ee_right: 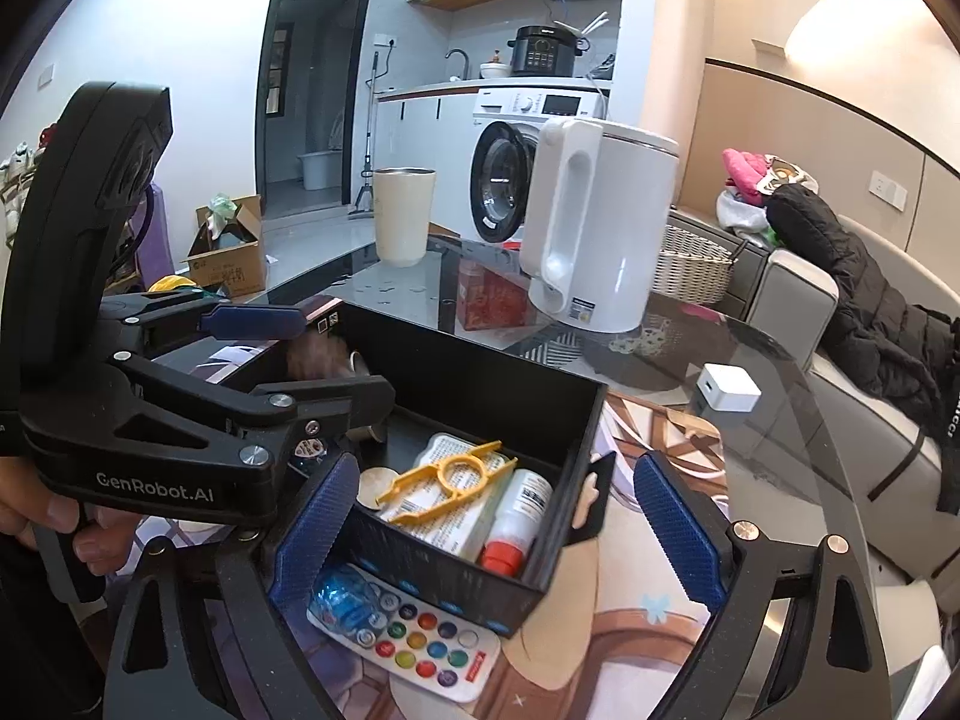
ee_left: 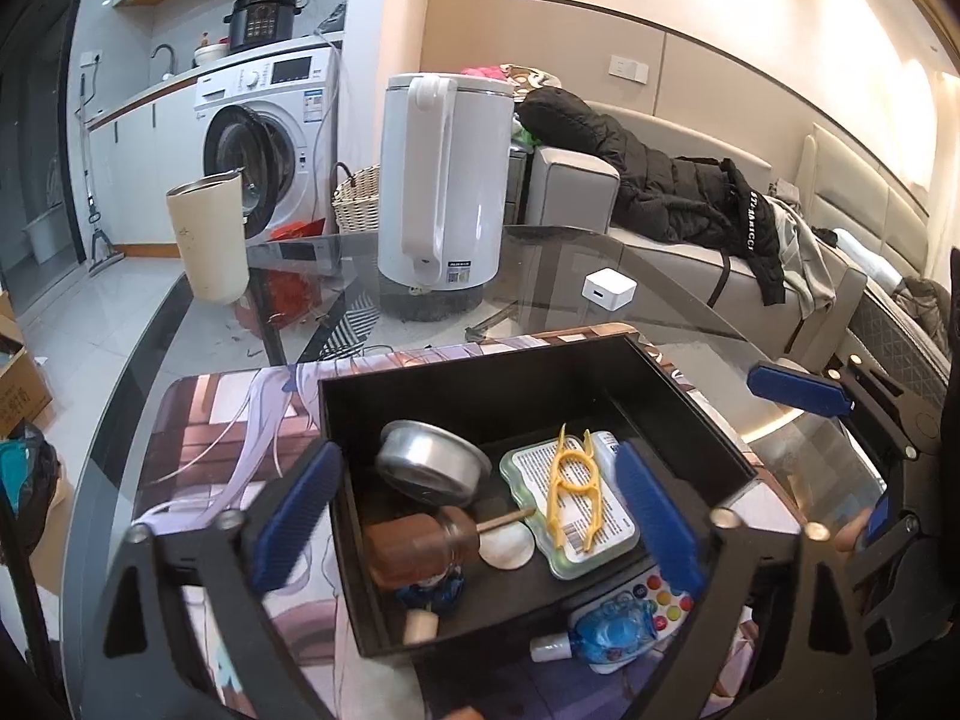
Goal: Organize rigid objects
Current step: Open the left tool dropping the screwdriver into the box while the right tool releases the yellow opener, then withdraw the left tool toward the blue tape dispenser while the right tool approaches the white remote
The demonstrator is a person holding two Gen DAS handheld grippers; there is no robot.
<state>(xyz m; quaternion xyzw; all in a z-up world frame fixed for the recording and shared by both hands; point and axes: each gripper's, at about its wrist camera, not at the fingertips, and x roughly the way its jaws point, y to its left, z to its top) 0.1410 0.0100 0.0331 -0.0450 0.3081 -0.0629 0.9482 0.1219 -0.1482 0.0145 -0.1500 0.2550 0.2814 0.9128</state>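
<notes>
An open black box (ee_left: 480,381) sits on a printed mat. It holds a metal bowl (ee_left: 429,468), a brown bottle (ee_left: 420,546), a yellow plastic tool (ee_left: 570,486) on a clear packet (ee_left: 600,516), and a white bottle with a red cap (ee_right: 516,516). A remote with coloured buttons (ee_right: 420,642) and a blue blister pack (ee_right: 348,600) lie at the box's near side. My left gripper (ee_left: 477,519) hangs open over the box, one pad outside its left wall. My right gripper (ee_right: 495,534) is open around the box's near corner (ee_right: 540,570), both pads clear of it.
On the glass table (ee_left: 660,276) behind the box stand a white kettle (ee_left: 441,192), a cream cup (ee_left: 207,240) and a small white charger cube (ee_left: 609,288). A grey sofa with a black jacket (ee_left: 660,180) lies beyond the table's right edge.
</notes>
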